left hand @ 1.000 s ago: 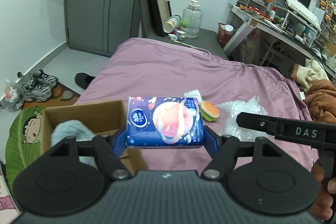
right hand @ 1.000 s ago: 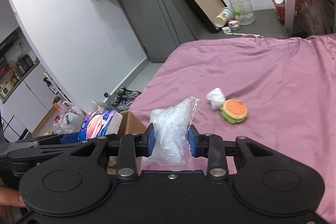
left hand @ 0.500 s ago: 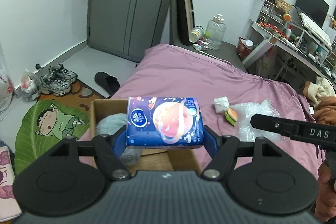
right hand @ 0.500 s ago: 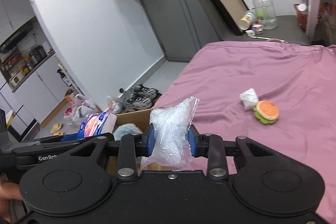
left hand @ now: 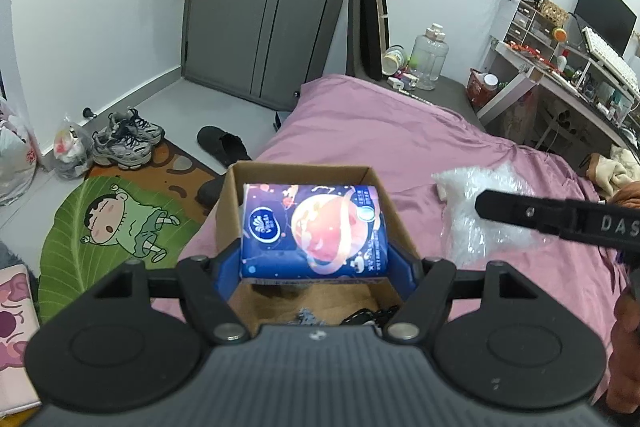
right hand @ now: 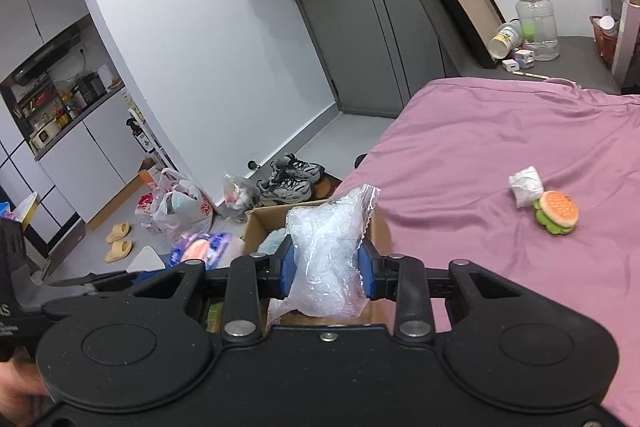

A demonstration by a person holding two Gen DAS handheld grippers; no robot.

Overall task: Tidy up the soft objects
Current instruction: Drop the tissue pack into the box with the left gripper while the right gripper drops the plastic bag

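Note:
My left gripper (left hand: 314, 259) is shut on a blue tissue pack (left hand: 314, 231) with a pink planet print, held over the open cardboard box (left hand: 300, 173) at the bed's left edge. My right gripper (right hand: 326, 269) is shut on a crumpled clear plastic bag (right hand: 326, 255), held above the same box (right hand: 260, 223); the bag also shows in the left wrist view (left hand: 480, 211). A grey fluffy thing (right hand: 272, 239) lies inside the box. A burger toy (right hand: 556, 213) and a white wad (right hand: 526, 185) lie on the pink bedsheet (right hand: 500, 139).
A green cartoon mat (left hand: 112, 223), sneakers (left hand: 128, 141) and a black slipper (left hand: 224, 147) are on the floor left of the bed. Plastic bags (right hand: 176, 203) sit by the wall. A desk (left hand: 560, 75) and a water jug (left hand: 430, 57) stand beyond the bed.
Both grippers have moved left with their loads. The tissue pack now hangs over the box opening, and the plastic bag has come above the box from the bed side.

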